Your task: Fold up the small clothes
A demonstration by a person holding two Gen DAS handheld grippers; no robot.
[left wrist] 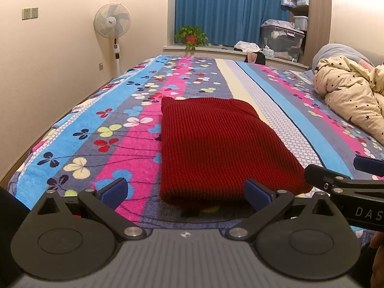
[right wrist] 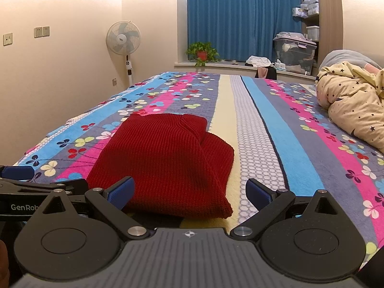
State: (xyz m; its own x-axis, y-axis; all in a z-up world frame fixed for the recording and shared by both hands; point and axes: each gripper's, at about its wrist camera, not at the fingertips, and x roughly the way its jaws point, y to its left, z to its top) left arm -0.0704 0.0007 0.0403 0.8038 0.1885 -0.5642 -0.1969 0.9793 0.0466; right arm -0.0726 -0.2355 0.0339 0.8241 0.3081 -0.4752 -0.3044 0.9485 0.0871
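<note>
**Two spread grippers at the near edge of a folded red knit**

Both grippers stand with their blue-padded fingers wide apart and nothing between them. The left gripper (left wrist: 186, 189) sits low at the near end of the red knitted garment (left wrist: 216, 144): its right finger pad (left wrist: 258, 192) lies against the garment's near hem, while its left finger pad (left wrist: 112, 192) is off to the garment's left, over the bedspread. The right gripper (right wrist: 189, 192) is placed likewise, with its left finger pad (right wrist: 121, 192) against the near edge of the garment and its right finger pad (right wrist: 258, 190) clear of the garment on its right side. Each gripper shows at the edge of the other's view, so the two sit side by side just short of the garment.

The garment lies folded into a thick, roughly rectangular bundle, flat on the striped floral bedspread (left wrist: 72, 139), its long side running away from the grippers. In the right wrist view a second folded layer bulges out along its right side.

Well to the right of the garment, a cream quilt with dark stars (left wrist: 352, 96) is bunched up on the bed. Beyond the garment, past the far end of the bed, are a standing fan (left wrist: 112, 24), a potted plant (left wrist: 190, 36) on the sill, a blue curtain (left wrist: 228, 9) and a clear storage bin (left wrist: 280, 38).
</note>
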